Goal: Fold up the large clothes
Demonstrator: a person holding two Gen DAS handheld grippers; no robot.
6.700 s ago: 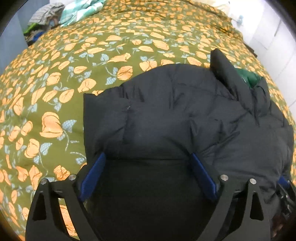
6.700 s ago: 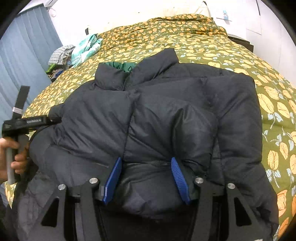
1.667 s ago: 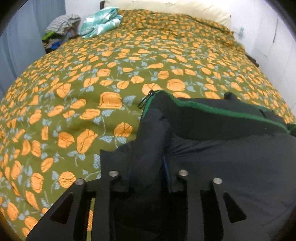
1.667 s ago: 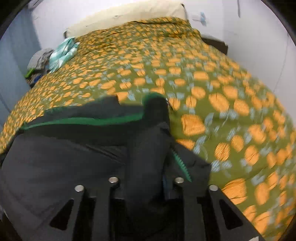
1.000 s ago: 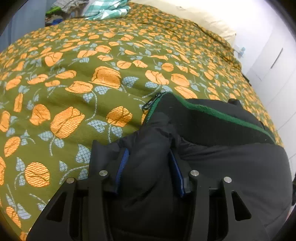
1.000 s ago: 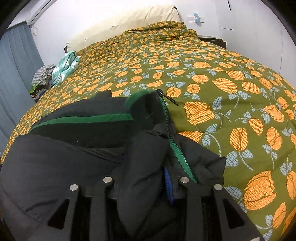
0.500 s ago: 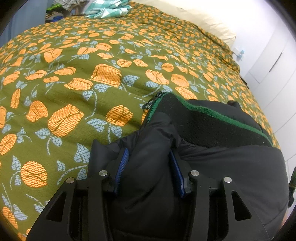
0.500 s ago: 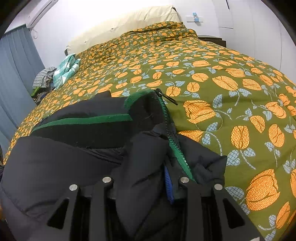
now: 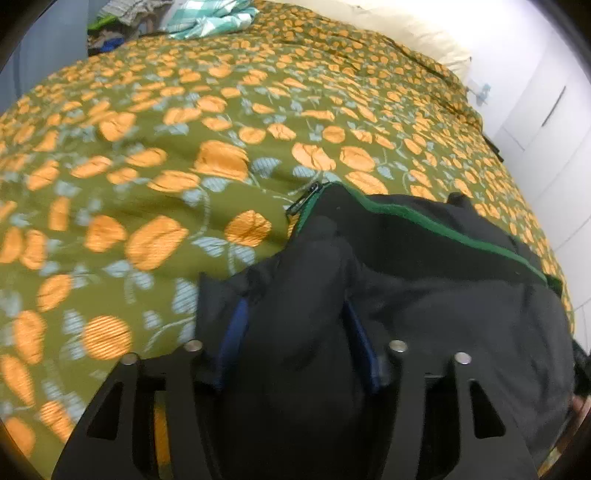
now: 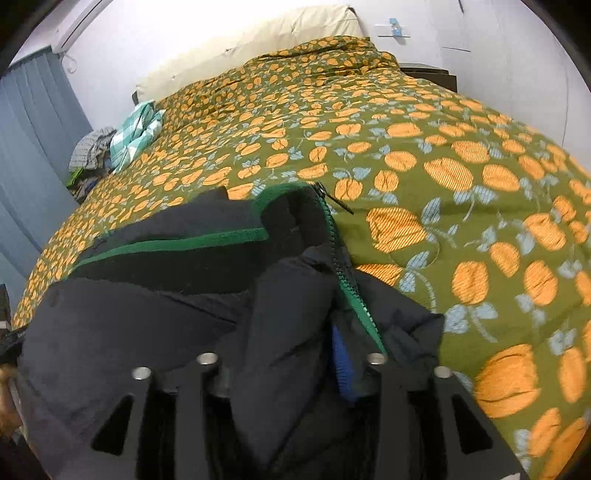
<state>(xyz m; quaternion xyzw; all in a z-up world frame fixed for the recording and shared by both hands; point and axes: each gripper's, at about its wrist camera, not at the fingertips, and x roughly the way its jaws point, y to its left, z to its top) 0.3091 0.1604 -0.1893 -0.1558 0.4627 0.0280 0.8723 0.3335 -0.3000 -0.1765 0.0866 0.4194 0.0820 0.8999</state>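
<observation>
The black puffer jacket (image 9: pixel 424 295) lies folded on the near part of the bed (image 9: pixel 184 129). Left gripper (image 9: pixel 295 343) and right gripper (image 10: pixel 288 354) fingers are opening, padding still between them. Soft, bulky, slippery: grip thick folded edges

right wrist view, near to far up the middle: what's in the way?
Black gripper fingers → black puffer jacket with green-trimmed collar → olive bedspread with orange flowers → cream pillow → white wall.
</observation>
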